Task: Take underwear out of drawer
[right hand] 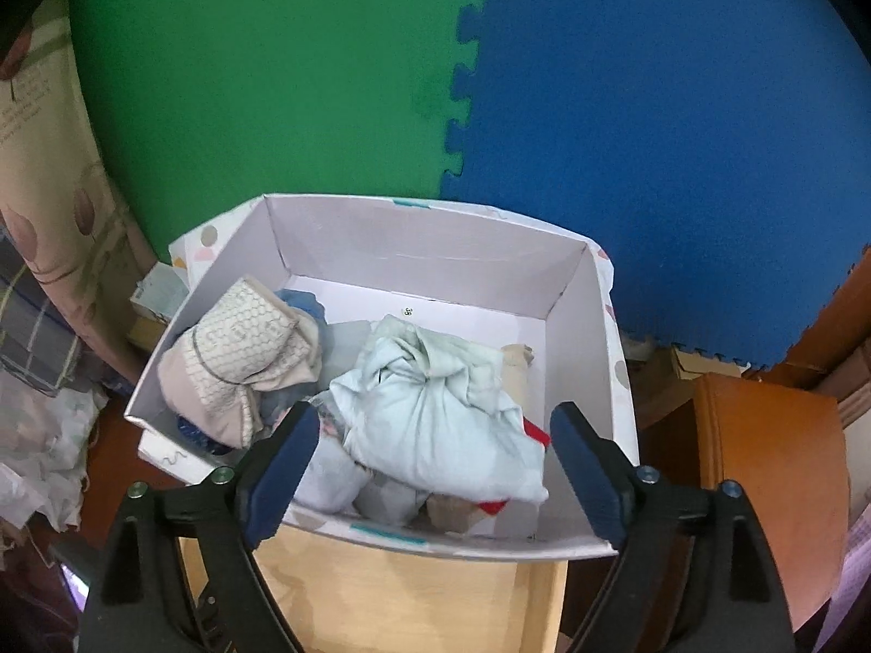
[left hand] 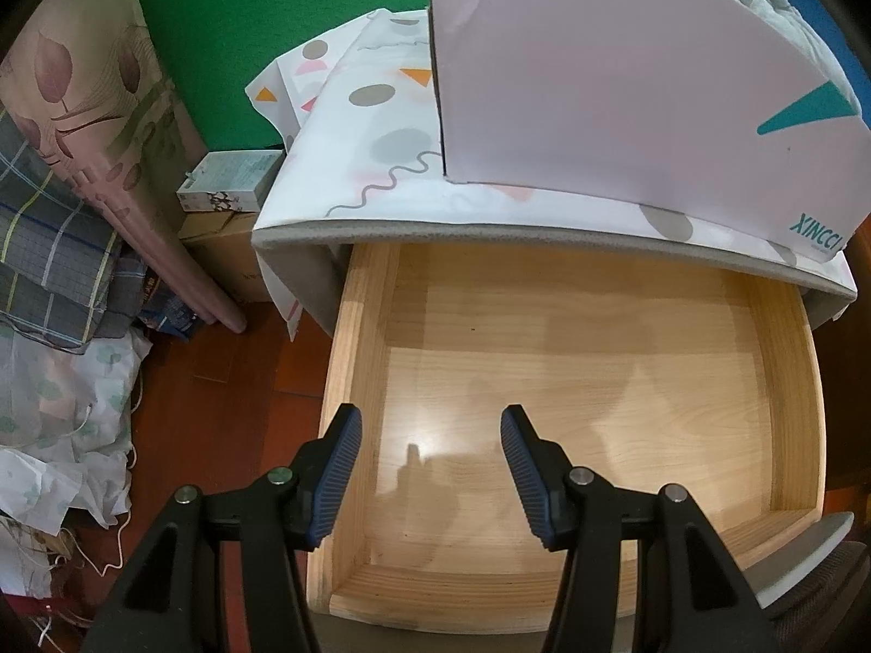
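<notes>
Left gripper (left hand: 431,435) sits low centre in the left wrist view, jaws spread wide with nothing between them, hanging over the pulled-out wooden drawer (left hand: 784,370). Drawer floor shows bare wood with gripper shadows on it; no cloth visible in the part that shows, rear part is hidden under the cabinet top. On that top, upper right of the frame, stands a white cardboard box (left hand: 626,109) with a teal triangle and "XINCCI" lettering, resting on a patterned sheet (left hand: 375,125). Left side of the frame: rolled floral fabric (left hand: 81,87), plaid cloth (left hand: 49,250) and small cartons (left hand: 228,185) on the red-brown floor. Right gripper (right hand: 434,430) is at lower centre of the right wrist view, jaws also released and wide apart, hovering above the open box (right hand: 413,228). The underwear is in that box: a pale blue bundle (right hand: 435,408) in the middle, right between the fingertips in frame but not pinched; a beige hex-patterned piece (right hand: 239,359) to its left against the box wall; more pieces, partly hidden, lie beneath. Pale wood shows below the box at bottom centre. Green mat (right hand: 261,81) and blue mat (right hand: 653,109) fill the upper frame, joined by a jigsaw seam.
</notes>
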Motion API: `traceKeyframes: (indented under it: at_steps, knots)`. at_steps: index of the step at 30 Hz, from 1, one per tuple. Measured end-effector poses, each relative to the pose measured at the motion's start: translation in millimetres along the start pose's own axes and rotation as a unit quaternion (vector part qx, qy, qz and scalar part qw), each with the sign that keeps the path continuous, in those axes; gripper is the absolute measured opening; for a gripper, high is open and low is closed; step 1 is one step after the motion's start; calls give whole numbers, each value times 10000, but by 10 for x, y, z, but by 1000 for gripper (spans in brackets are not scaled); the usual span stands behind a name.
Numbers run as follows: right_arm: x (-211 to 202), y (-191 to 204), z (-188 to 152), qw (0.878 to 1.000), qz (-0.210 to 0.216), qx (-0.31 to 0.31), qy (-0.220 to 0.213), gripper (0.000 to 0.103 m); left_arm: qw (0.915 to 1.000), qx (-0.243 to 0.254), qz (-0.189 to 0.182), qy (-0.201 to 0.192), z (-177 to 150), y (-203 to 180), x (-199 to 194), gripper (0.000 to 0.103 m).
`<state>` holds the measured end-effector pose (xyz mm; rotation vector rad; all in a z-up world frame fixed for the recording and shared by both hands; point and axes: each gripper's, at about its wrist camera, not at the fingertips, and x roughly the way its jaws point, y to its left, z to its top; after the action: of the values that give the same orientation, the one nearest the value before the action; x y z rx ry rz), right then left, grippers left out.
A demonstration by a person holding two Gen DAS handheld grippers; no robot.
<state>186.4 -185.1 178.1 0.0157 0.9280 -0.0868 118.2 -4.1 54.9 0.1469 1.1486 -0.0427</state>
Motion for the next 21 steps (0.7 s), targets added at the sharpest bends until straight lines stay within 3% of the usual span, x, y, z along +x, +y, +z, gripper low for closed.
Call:
traceKeyframes:
  at_steps: [11,21]
  knots:
    - [-351,-141,-579,9997,232,81,-49,89,9999,64,95,-57,-46,14,-45,54]
    - [-318,-253,-1517,9997,191,128,-2,92,9997,36,24,-253,-147,12,-181,55]
